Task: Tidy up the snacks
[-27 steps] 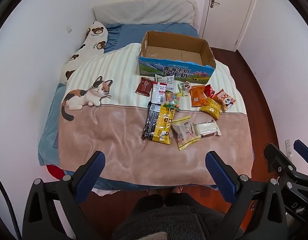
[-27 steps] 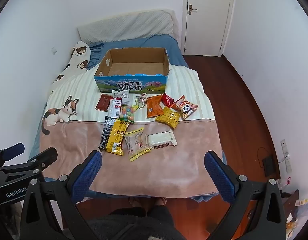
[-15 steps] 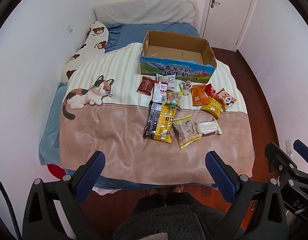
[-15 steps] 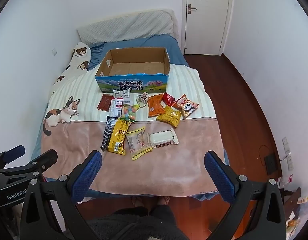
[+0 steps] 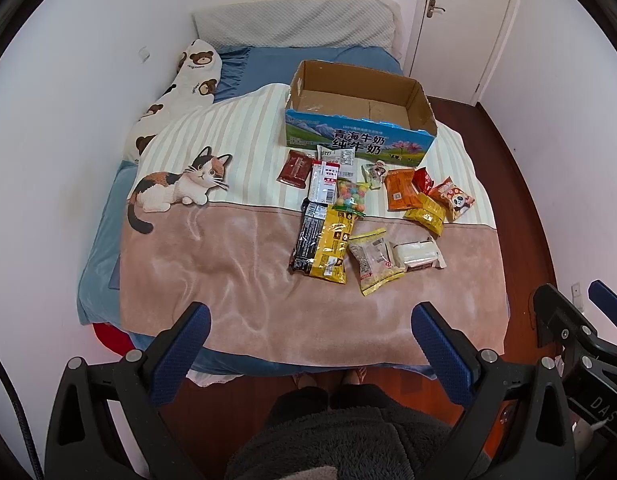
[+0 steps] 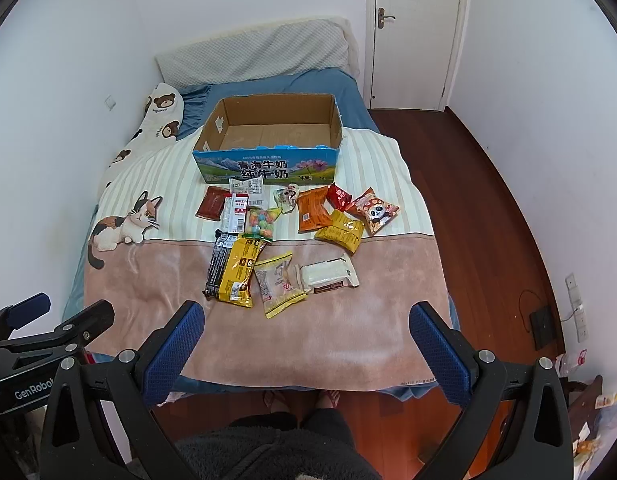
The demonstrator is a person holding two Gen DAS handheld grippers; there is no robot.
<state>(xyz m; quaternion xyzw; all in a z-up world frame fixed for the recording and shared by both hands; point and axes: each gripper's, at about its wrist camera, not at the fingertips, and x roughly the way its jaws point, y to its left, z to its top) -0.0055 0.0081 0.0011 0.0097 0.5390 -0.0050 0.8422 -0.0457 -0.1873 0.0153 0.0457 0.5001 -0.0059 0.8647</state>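
Item one, ahead of both my grippers on the bed: a cardboard box, top open, nothing visible inside but its bare brown floor; the blue printed front reads 青海牛奶 纯牛奶 over a meadow scene. Item two, between the box and me: the snacks, loose on the blanket, none in the box. Nearest my right gripper lie a long yellow packet overlapping a black one, a clear bag with yellow edges and a white wrapped bar. Further off, by the box front: an orange pack, a panda-printed pack, a bag of coloured balls, a dark red sachet; their small print is unreadable. My left gripper and right gripper both stand wide apart, holding nothing, hanging off the foot of the bed. The left gripper's body, seen from the right wrist, reads "GenRobo".
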